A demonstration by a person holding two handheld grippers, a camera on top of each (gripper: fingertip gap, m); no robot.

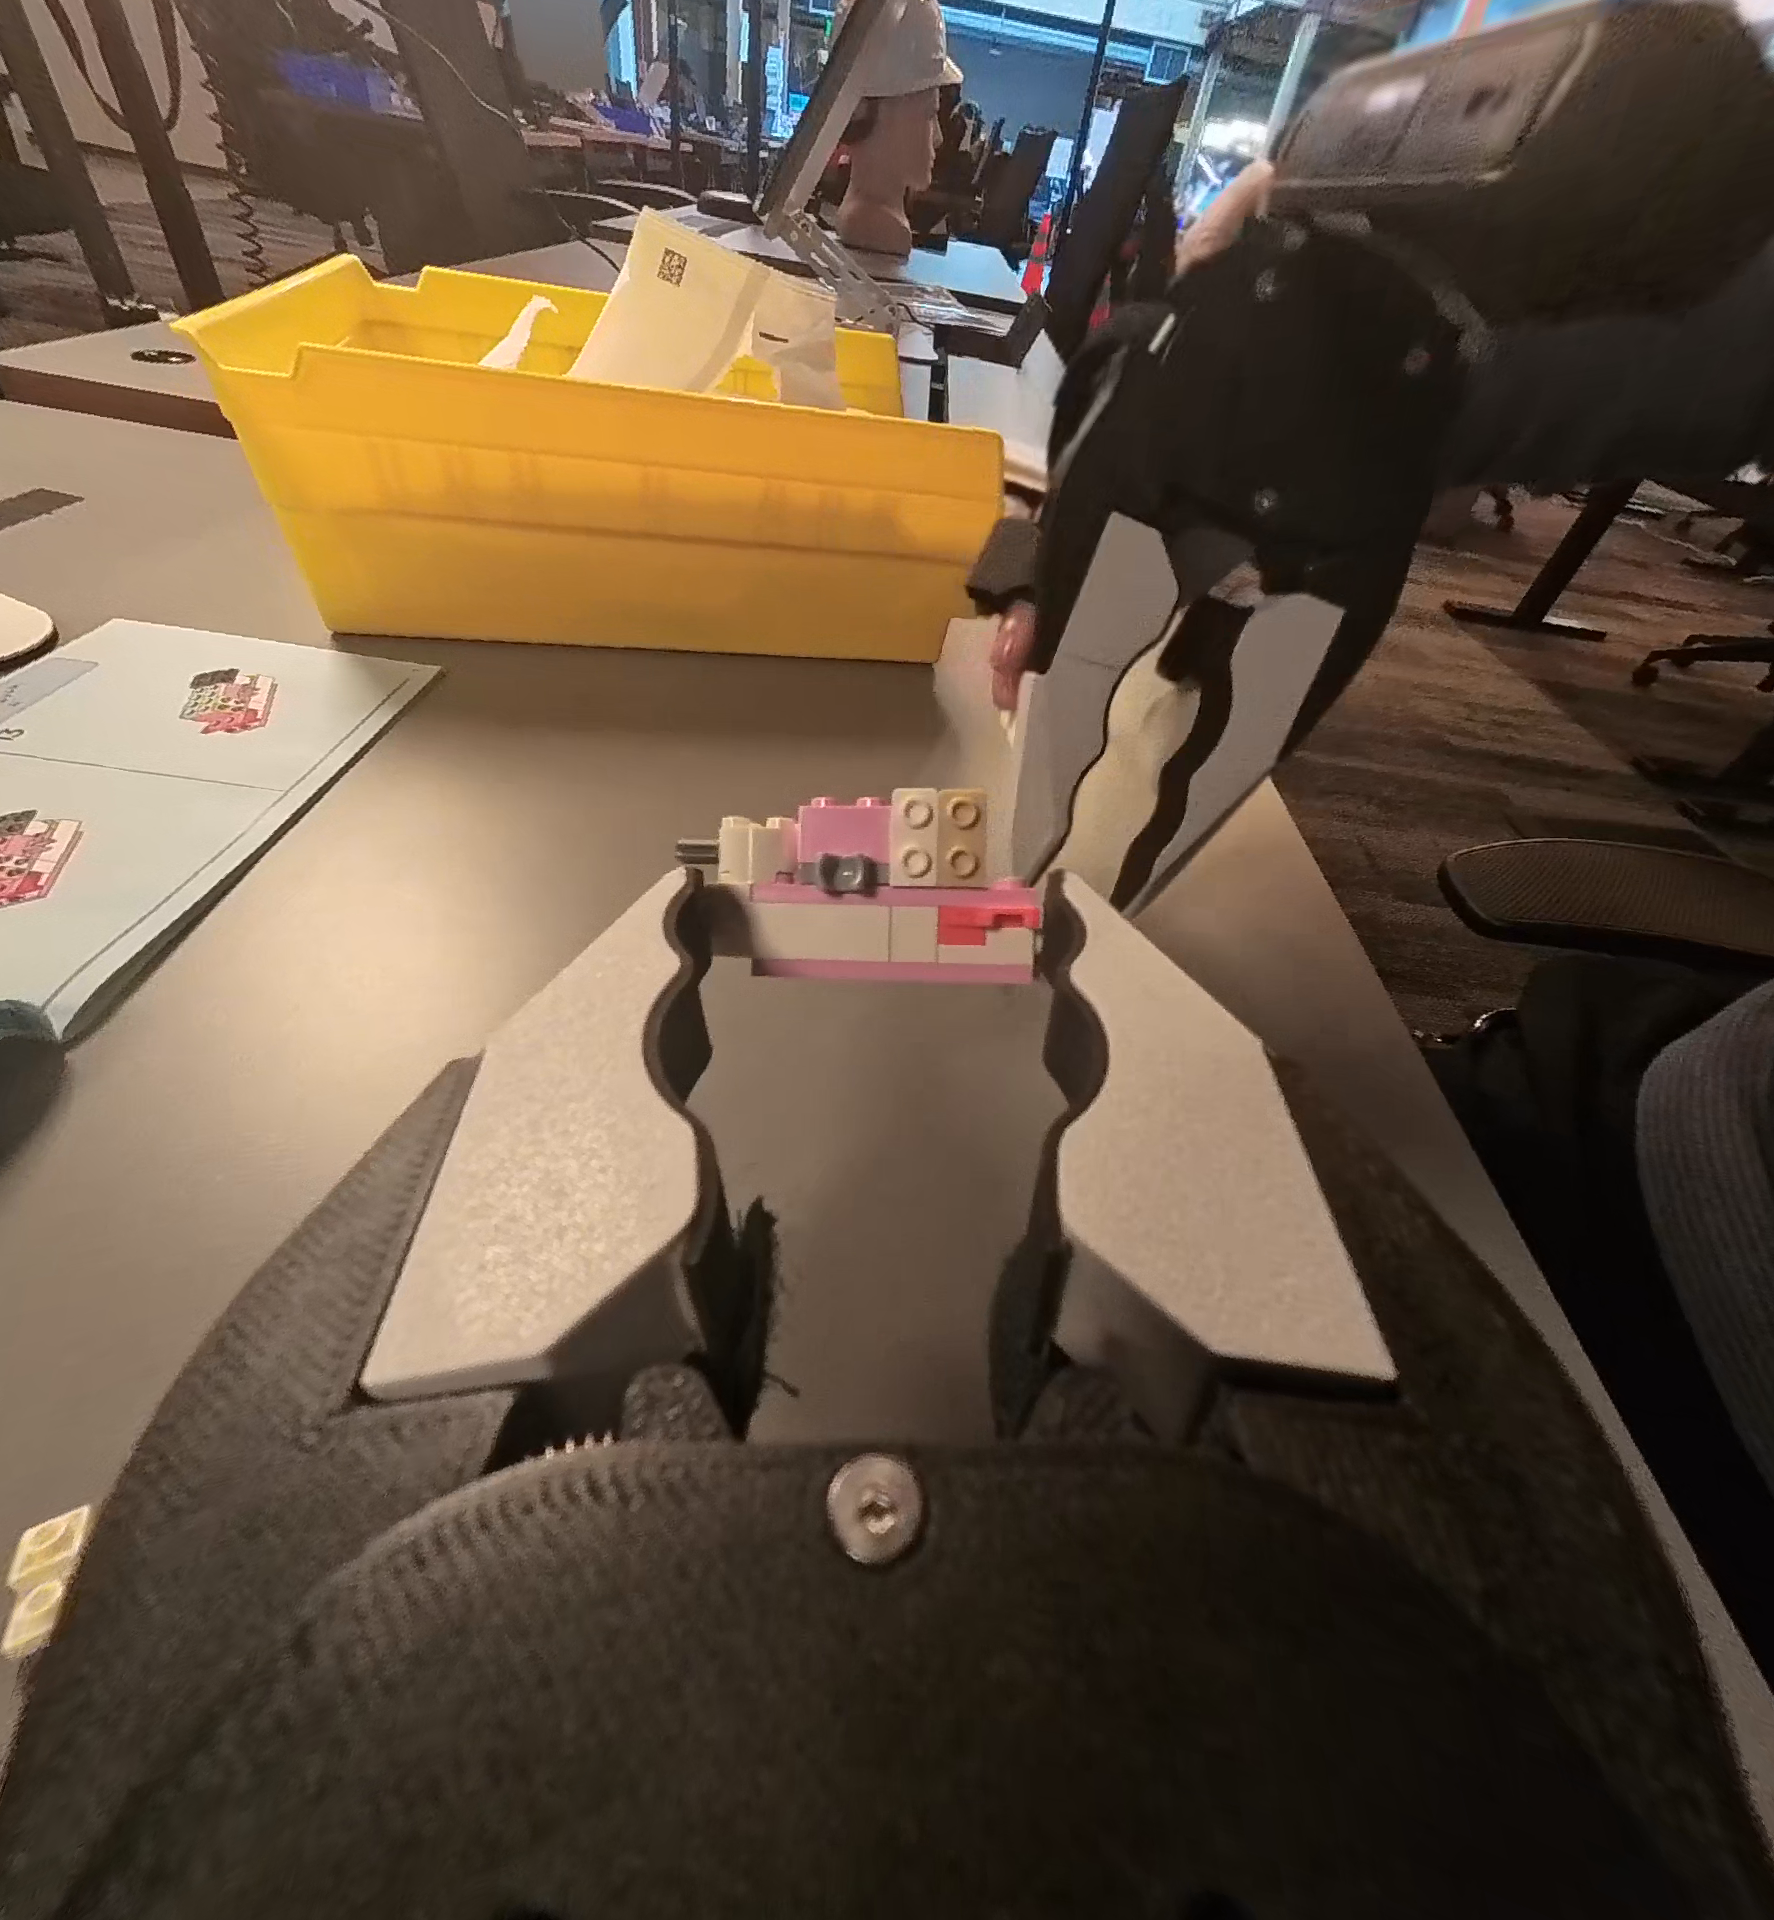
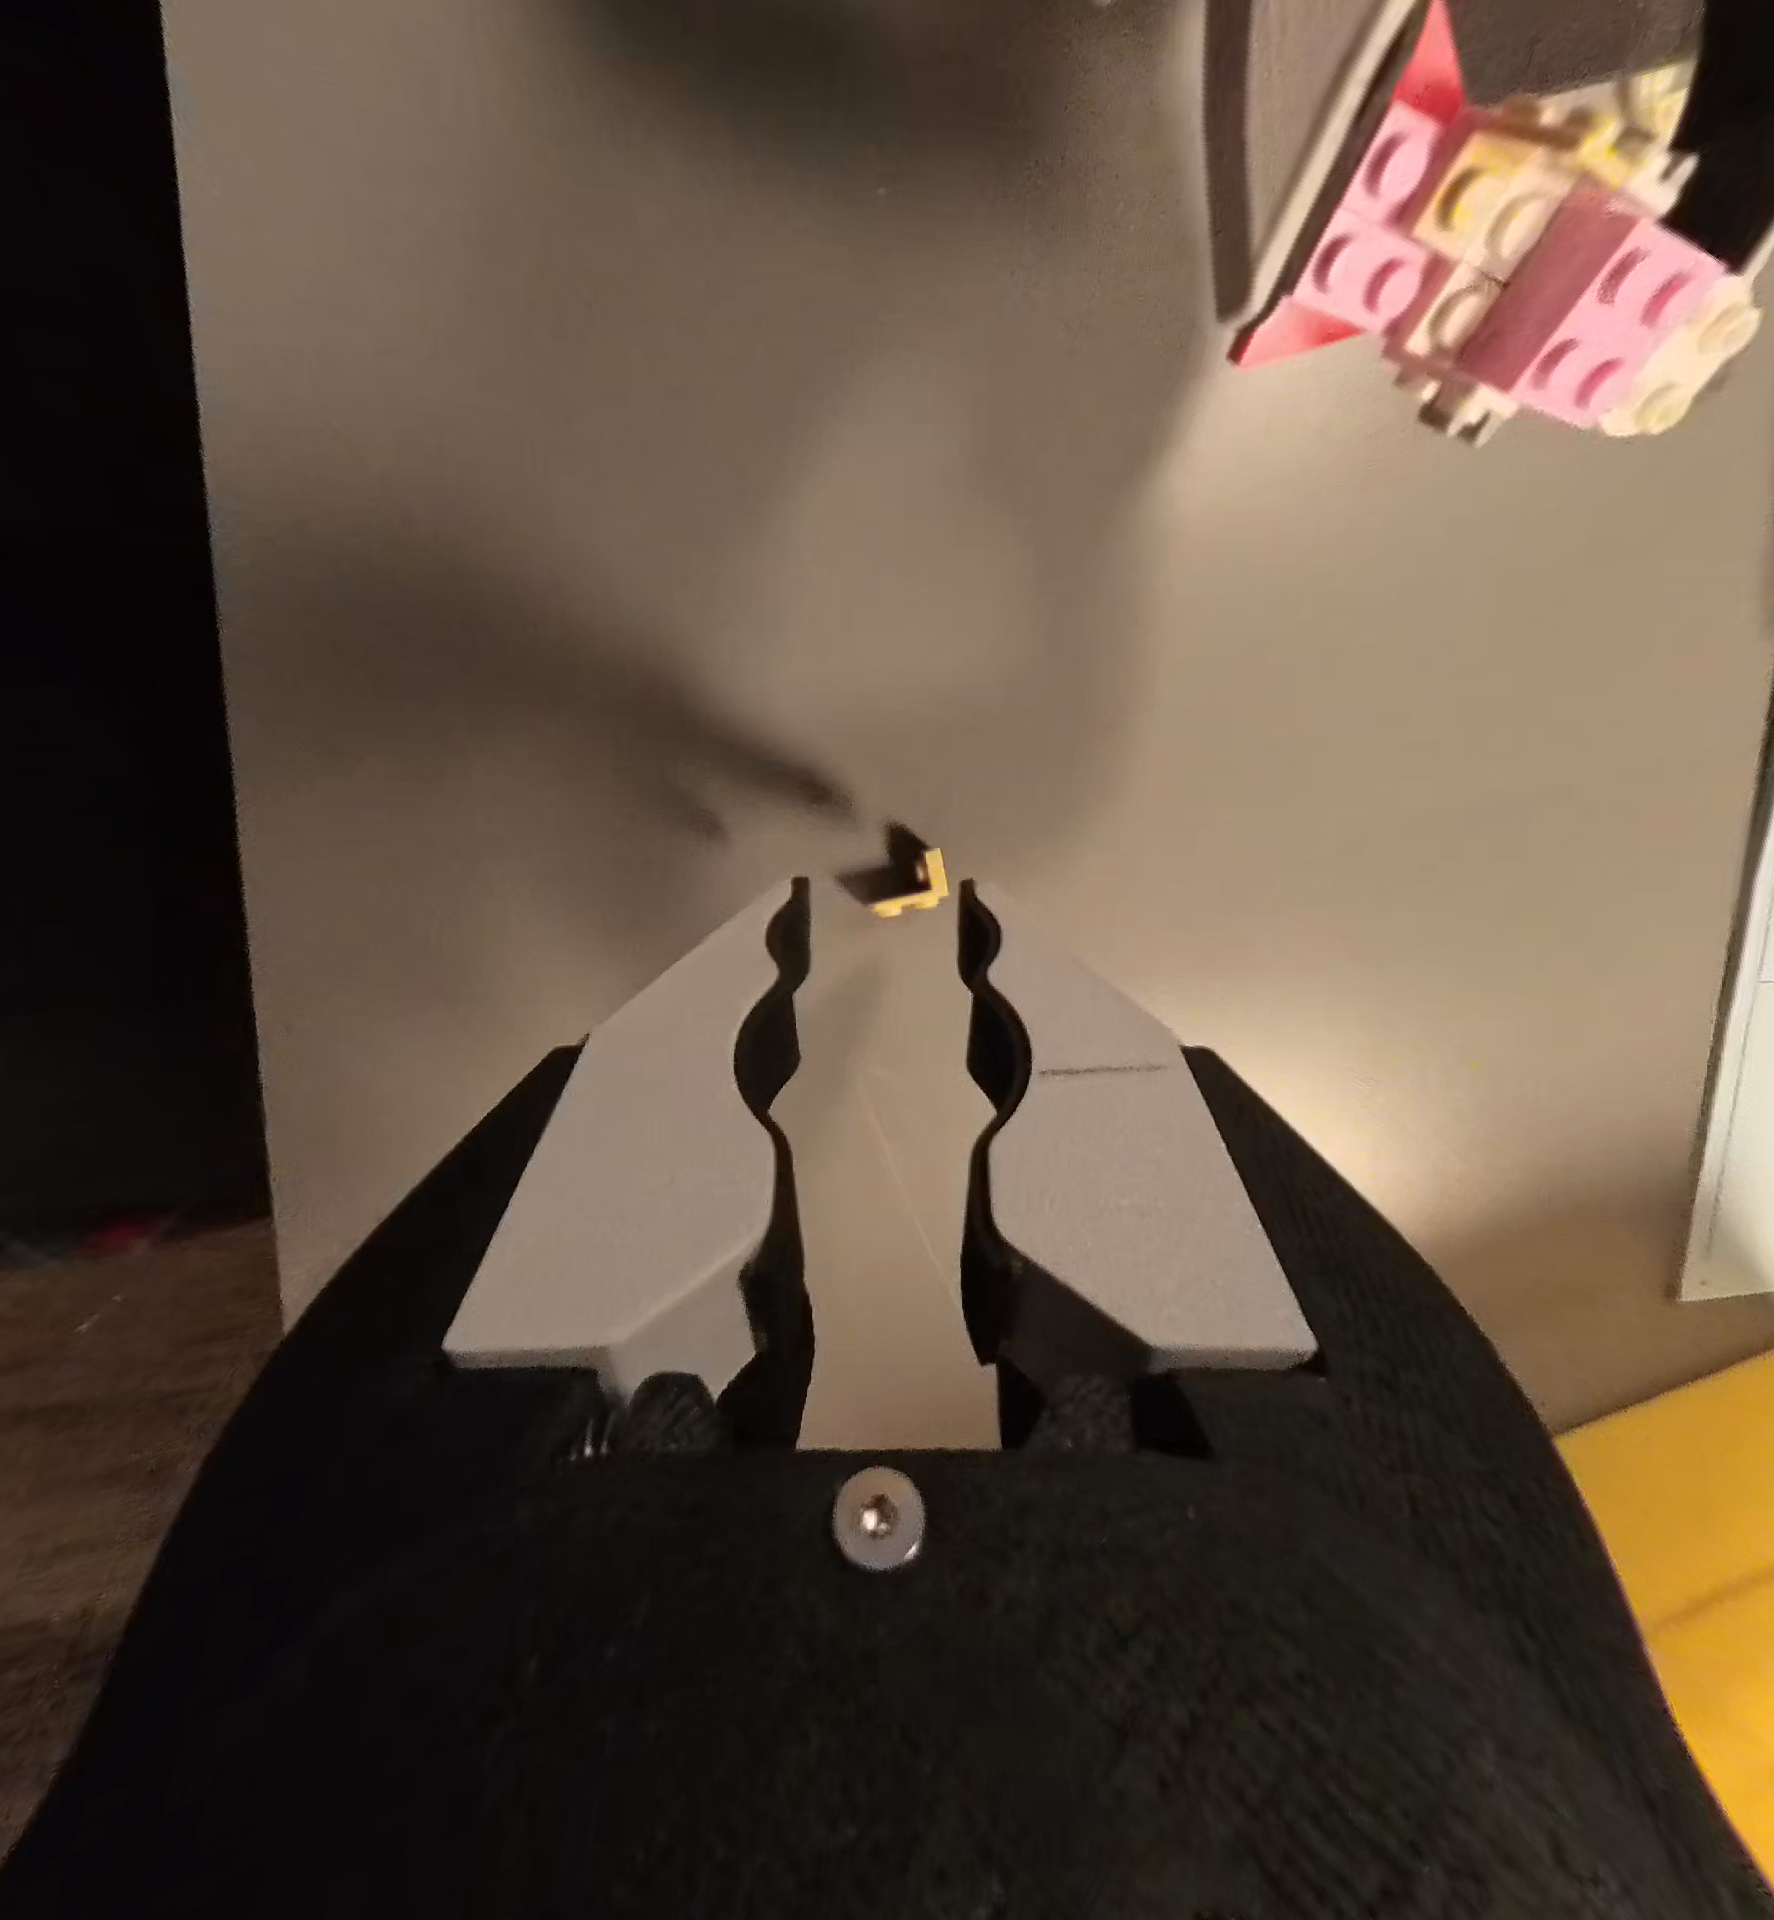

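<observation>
Gripping a small pink, cream and red brick model [image 1: 862, 940] by its two short ends, the left gripper [image 1: 867, 904] holds it level and clear of the grey table [image 1: 447, 935], in the middle of the left wrist view. At the far left, an open instruction booklet [image 1: 135, 748] lies flat, with coloured drawings of a similar model. Two loose cream bricks [image 1: 41, 1579] sit at the near left. Farther back stands a yellow bin [image 1: 602, 499] holding white paper sheets [image 1: 675, 312]. To the right of the model, the right gripper [image 2: 883, 888] points down at the table near its right edge. Its jaws stand apart, clamped on nothing. A tiny yellow piece [image 2: 919, 881] lies on the table just ahead of its fingertips [image 2: 971, 904], nearer the right one, with neither pad pressing it. As a judgement, the left hold looks sound because the pads bear on opposite ends. An even squeeze would keep the bricks from popping apart. The yellow piece is small, so squaring the jaws on either side of it would suit it best. As for writing, the booklet carries a printed step number and a small grey label, and one paper sheet carries a square code. No brand name is readable.
</observation>
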